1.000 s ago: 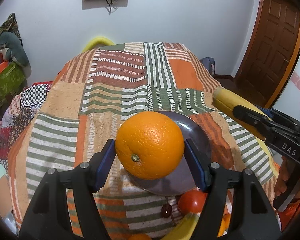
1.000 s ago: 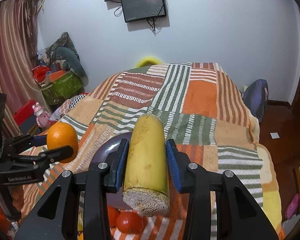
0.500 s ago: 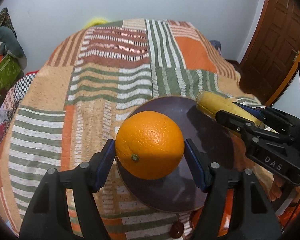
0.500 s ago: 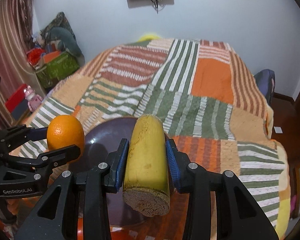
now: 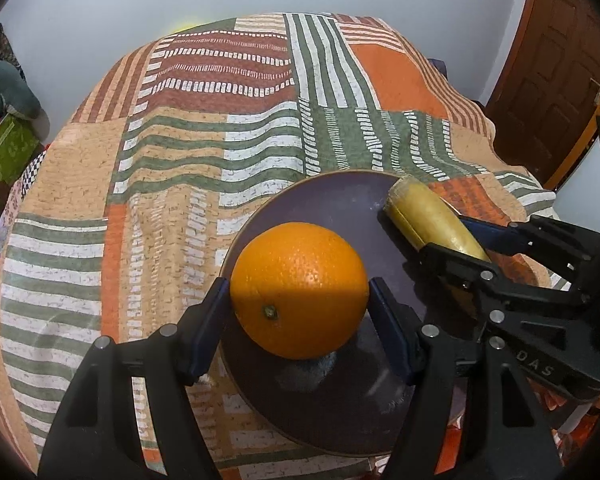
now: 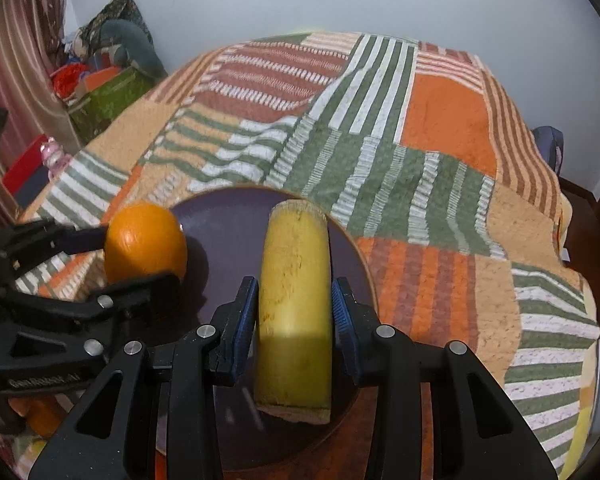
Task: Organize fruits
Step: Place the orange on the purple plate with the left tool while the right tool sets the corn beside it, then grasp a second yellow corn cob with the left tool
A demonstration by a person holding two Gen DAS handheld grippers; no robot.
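Note:
My left gripper (image 5: pixel 298 300) is shut on an orange (image 5: pixel 299 289) and holds it low over the left part of a dark purple plate (image 5: pixel 332 204). My right gripper (image 6: pixel 294 312) is shut on a yellow banana piece (image 6: pixel 294 300) and holds it over the right part of the same plate (image 6: pixel 220 216). In the left wrist view the banana piece (image 5: pixel 428 216) and right gripper (image 5: pixel 496 248) come in from the right. In the right wrist view the orange (image 6: pixel 145 242) and left gripper (image 6: pixel 112 260) sit at the left. Whether either fruit touches the plate is unclear.
The plate lies on a bed with a striped patchwork blanket (image 5: pixel 220 120). Boxes and soft toys (image 6: pixel 100 80) are piled by the wall at the left. A brown wooden door (image 5: pixel 552 72) stands at the right. An orange fruit (image 6: pixel 40 416) shows below the left gripper.
Both grippers have moved forward and down over the plate with their fruits still held. The plate now looks larger and closer, and the tomatoes near the front edge have left view.

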